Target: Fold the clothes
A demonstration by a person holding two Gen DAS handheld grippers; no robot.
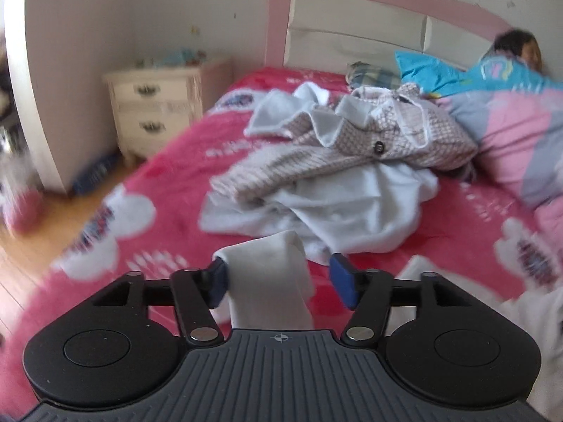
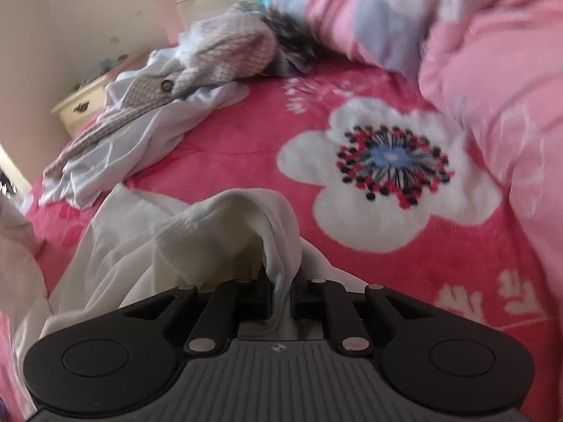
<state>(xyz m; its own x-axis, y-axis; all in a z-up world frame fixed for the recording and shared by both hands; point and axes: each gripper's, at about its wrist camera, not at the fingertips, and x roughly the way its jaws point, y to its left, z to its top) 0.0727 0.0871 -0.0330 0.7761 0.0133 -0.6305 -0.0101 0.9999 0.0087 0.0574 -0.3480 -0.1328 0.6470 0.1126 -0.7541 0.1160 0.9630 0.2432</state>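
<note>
A white garment (image 2: 218, 232) with a ribbed cuff lies on the red flowered blanket (image 2: 352, 246), and my right gripper (image 2: 281, 292) is shut on a fold of it. In the left wrist view a strip of the same white cloth (image 1: 271, 281) stands up between the jaws of my left gripper (image 1: 281, 274). Those jaws are open: the cloth rests against the left pad (image 1: 218, 281), and the right pad is well clear of it. Further up the bed lies a heap, a pink-and-white checked jacket (image 1: 369, 140) on top of a pale blue-white garment (image 1: 352, 211).
A person (image 1: 520, 49) lies at the head of the bed under a pink, grey and blue quilt (image 1: 510, 133). A cream nightstand (image 1: 155, 112) stands left of the bed by the wall. A wooden floor (image 1: 42, 232) shows past the bed's left edge.
</note>
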